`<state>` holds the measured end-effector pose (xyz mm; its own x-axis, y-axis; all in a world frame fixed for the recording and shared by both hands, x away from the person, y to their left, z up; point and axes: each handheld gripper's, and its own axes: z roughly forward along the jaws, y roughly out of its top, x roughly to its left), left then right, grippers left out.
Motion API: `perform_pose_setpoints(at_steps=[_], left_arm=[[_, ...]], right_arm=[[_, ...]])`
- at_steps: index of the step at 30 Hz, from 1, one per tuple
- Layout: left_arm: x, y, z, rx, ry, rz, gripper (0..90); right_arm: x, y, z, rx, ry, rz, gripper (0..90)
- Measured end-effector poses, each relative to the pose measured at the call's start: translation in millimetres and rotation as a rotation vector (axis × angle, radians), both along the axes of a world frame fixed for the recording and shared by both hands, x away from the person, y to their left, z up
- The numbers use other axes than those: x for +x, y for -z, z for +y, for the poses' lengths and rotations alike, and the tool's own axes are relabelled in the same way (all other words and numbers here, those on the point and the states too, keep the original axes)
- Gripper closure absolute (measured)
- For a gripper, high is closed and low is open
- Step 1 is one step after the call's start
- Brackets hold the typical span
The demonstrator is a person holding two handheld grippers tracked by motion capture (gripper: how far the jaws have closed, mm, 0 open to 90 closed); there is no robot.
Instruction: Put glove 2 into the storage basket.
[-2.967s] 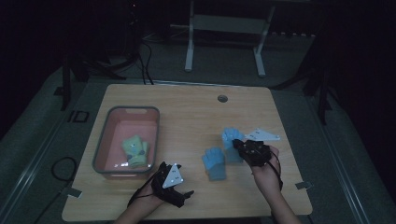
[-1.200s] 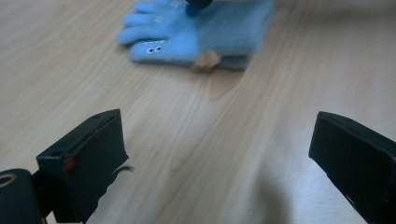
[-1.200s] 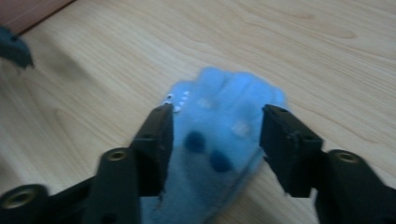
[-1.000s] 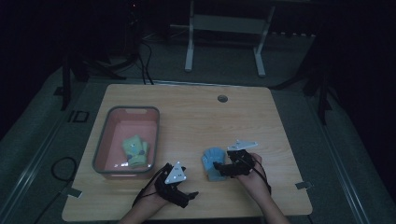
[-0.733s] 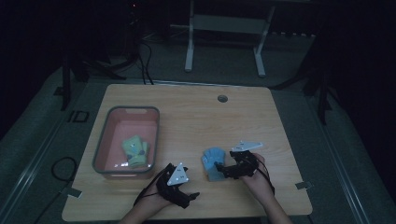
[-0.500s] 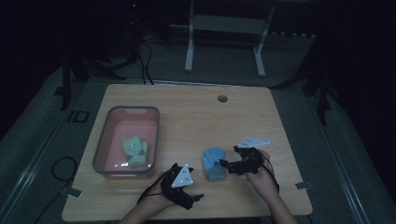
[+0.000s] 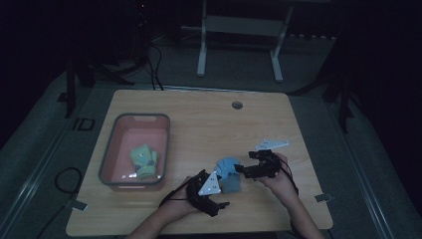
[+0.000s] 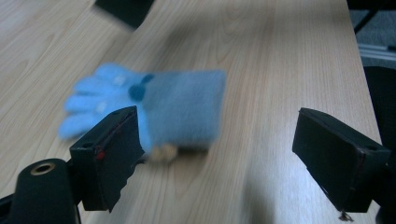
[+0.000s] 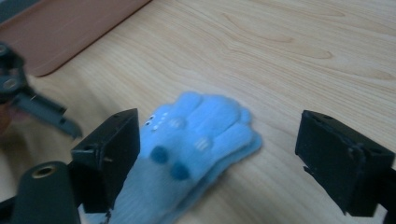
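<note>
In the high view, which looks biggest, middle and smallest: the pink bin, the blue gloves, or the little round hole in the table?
1. pink bin, by far the largest.
2. blue gloves.
3. round hole, smallest; it lies farther from the camera, but is clearly tiny.

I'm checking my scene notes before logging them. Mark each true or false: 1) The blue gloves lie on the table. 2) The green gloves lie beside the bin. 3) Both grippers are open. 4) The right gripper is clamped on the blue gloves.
1) True: the blue gloves lie flat on the wooden table.
2) False: the green gloves are inside the pink bin.
3) True: the left gripper and right gripper both have spread jaws.
4) False: its jaws stand apart around the gloves, not closed.
</note>
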<state>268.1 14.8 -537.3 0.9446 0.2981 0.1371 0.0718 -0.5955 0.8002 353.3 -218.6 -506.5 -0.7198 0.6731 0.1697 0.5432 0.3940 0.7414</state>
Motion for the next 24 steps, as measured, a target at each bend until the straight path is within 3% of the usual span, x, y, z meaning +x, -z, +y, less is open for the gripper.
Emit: perform_pose_setpoints(at_steps=[3, 9, 17, 24], left_arm=[[4.2, 2.2, -7.2, 0.019, 0.013, -0.020, 18.6], [11.1, 7.4, -18.5, 0.060, 0.043, -0.070, 22.8], [18.8, 17.8, -31.4, 0.173, 0.090, -0.116, 32.3], [19.2, 19.5, -32.4, 0.191, 0.092, -0.148, 47.7]], right_arm=[[8.5, 6.3, 3.0, -0.014, -0.002, 0.009, 28.2], [20.2, 20.9, 12.4, -0.013, 0.005, 0.017, 31.0], [28.8, 34.8, 20.2, -0.040, -0.009, 0.056, 30.3], [26.8, 45.7, 24.8, -0.089, -0.021, 0.044, 29.5]])
